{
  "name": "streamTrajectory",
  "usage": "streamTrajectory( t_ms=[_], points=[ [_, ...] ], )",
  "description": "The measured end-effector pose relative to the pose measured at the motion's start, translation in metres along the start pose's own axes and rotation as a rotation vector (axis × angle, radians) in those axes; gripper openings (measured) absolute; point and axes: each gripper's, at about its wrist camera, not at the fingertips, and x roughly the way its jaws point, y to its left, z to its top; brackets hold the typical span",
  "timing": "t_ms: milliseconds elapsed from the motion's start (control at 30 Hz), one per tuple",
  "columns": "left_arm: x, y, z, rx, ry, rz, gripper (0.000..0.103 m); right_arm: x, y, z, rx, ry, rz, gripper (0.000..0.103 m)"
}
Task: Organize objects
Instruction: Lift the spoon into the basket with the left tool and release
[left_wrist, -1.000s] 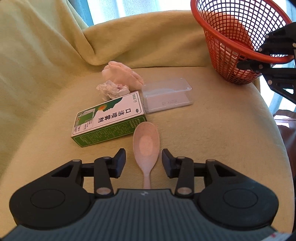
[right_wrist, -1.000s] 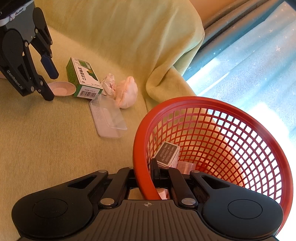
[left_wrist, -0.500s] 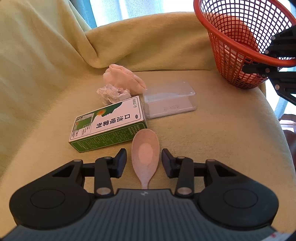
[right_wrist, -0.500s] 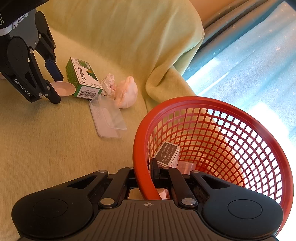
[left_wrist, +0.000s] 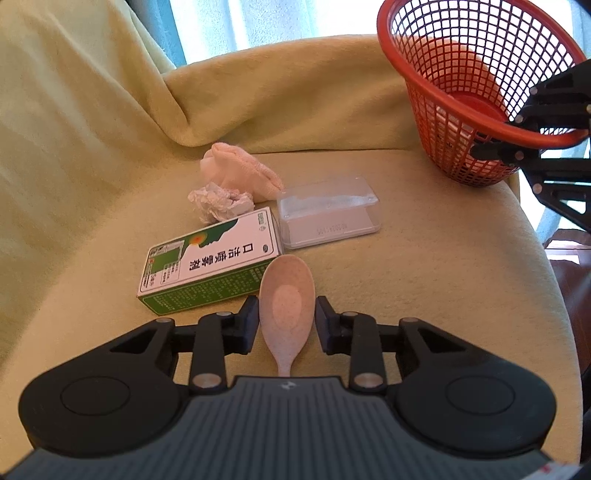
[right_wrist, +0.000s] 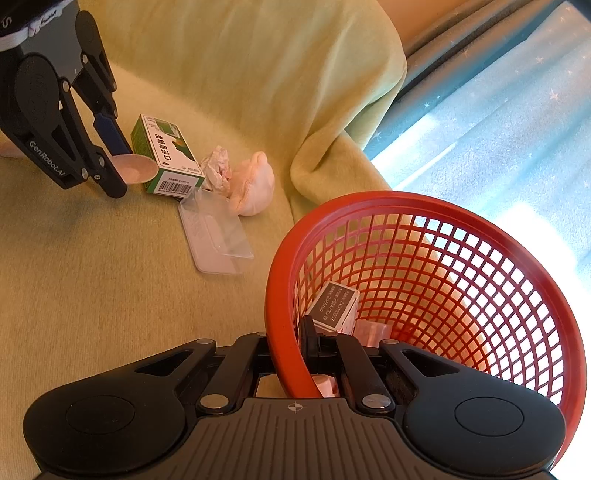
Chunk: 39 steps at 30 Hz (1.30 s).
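Left gripper (left_wrist: 286, 314) open, fingers straddling pink spoon (left_wrist: 287, 302) lying on cushion (left_wrist: 424, 295); handle toward the wrist, bowl pointing away, long axis in line with the fingers. Just beyond: green box (left_wrist: 210, 269). Far right: right gripper (right_wrist: 291, 354) clamped on red basket (right_wrist: 280, 295) rim.

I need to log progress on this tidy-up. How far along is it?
Done: a dark-labelled box already lies in the red basket, whose rim the right gripper clamps. In hand: the left gripper straddles the pink spoon, jaws open. Left: green box, clear case, crumpled tissue, pink cloth.
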Motion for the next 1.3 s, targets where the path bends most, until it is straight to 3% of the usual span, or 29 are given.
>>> streamTrajectory(
  t_ms=[900,1300],
  points=[
    [-0.032,0.004,0.045,0.036,-0.097,-0.063,0.027,0.0,0.0,0.0,0.001,-0.002,0.001,0.001],
    [-0.045,0.001,0.087,0.074,-0.165,-0.117,0.027,0.0,0.0,0.001,0.003,-0.001,0.001,0.001]
  ],
)
